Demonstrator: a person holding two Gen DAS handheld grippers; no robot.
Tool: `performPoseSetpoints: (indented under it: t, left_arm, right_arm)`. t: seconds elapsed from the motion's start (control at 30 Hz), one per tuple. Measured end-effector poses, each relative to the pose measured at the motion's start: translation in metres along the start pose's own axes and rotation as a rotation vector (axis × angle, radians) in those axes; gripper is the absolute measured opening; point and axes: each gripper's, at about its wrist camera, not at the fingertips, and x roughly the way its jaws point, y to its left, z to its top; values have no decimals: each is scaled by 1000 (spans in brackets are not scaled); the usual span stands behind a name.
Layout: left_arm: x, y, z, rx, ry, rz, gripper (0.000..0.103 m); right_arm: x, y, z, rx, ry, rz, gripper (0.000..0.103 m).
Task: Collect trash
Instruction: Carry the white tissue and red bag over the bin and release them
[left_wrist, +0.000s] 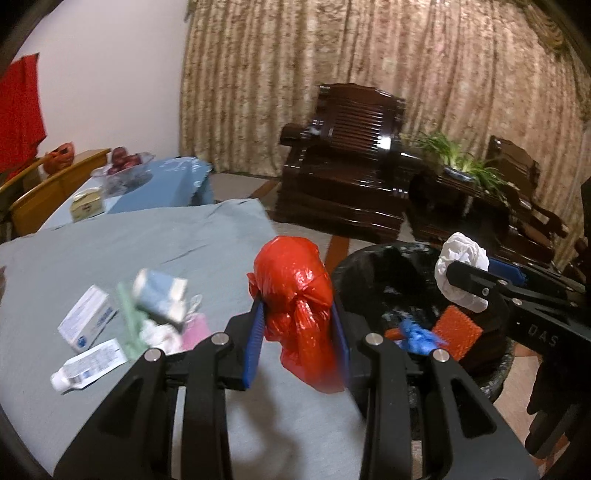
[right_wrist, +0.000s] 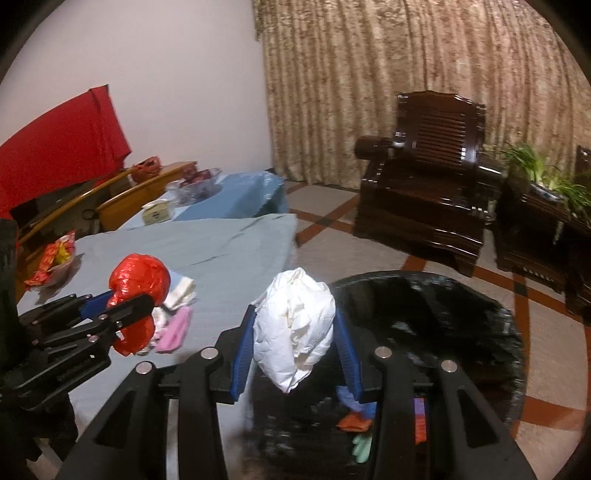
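Left gripper (left_wrist: 297, 325) holds a crumpled red plastic bag (left_wrist: 295, 291); blue fingers (left_wrist: 255, 343) press on both its sides, and the bag bulges above and hangs below them. It sits over the right edge of the table (left_wrist: 147, 240), just left of the bin rim.

Right gripper (right_wrist: 295, 332) holds a wad of white tissue paper (right_wrist: 295, 325), clamped between its blue fingers (right_wrist: 242, 365), which stand narrow on the wad. The wad is over the near-left part of the black trash bin (right_wrist: 461, 314).

The bin is lined with a black bag and stands on the floor just right of the table. Inside it: a blue crumpled piece (left_wrist: 419, 334), an orange-red textured piece (left_wrist: 458, 328), something green (right_wrist: 360, 448); the rest is too dark to tell.

More trash lies on the table's grey-blue cloth, left of the left gripper: a white and blue box (left_wrist: 86, 317), a white tube (left_wrist: 88, 365), a pale blue and white packet (left_wrist: 160, 295) (blurred), a green strip (left_wrist: 131, 325), a pink piece (left_wrist: 195, 330), and some white tissue (left_wrist: 159, 334). A red and yellow wrapper (right_wrist: 55, 258) lies at the table's far left.

Far left: a second table with blue cloth (left_wrist: 162, 181), a bowl of red fruit (left_wrist: 125, 162), and a small cream box (left_wrist: 86, 203). Far right: a dark wooden armchair (left_wrist: 343, 166), a potted green plant (left_wrist: 458, 158), and a beige curtain (left_wrist: 369, 55).
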Motion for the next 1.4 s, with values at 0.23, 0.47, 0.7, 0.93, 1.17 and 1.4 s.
performPoseSetpoints:
  t: [0.23,0.47,0.7,0.93,1.17,1.4]
  left_arm:
    - [21,-31,9,42,-3,-70,32]
    - [45,-64,16,85,7,-136,32]
    - [70,-98,20,135,17,-182,32]
    - [94,-114,20,150,45,-239,42]
    - [90,-109,21,151,25,-231,68]
    - [64,-82,24,127,-19,-160,88]
  right_arm:
    - [-9,-40,1,39,-8,-67,42]
    - [-11,-74,-3,80,0,-126,42]
    - [-7,-101,-7,104,15,-171,42]
    - [-3,-126,-14,121,32,-208,48]
    - [-11,-133,-19,148,1,-249,84]
    - [-19,-121,-17,167,-21,-216,97]
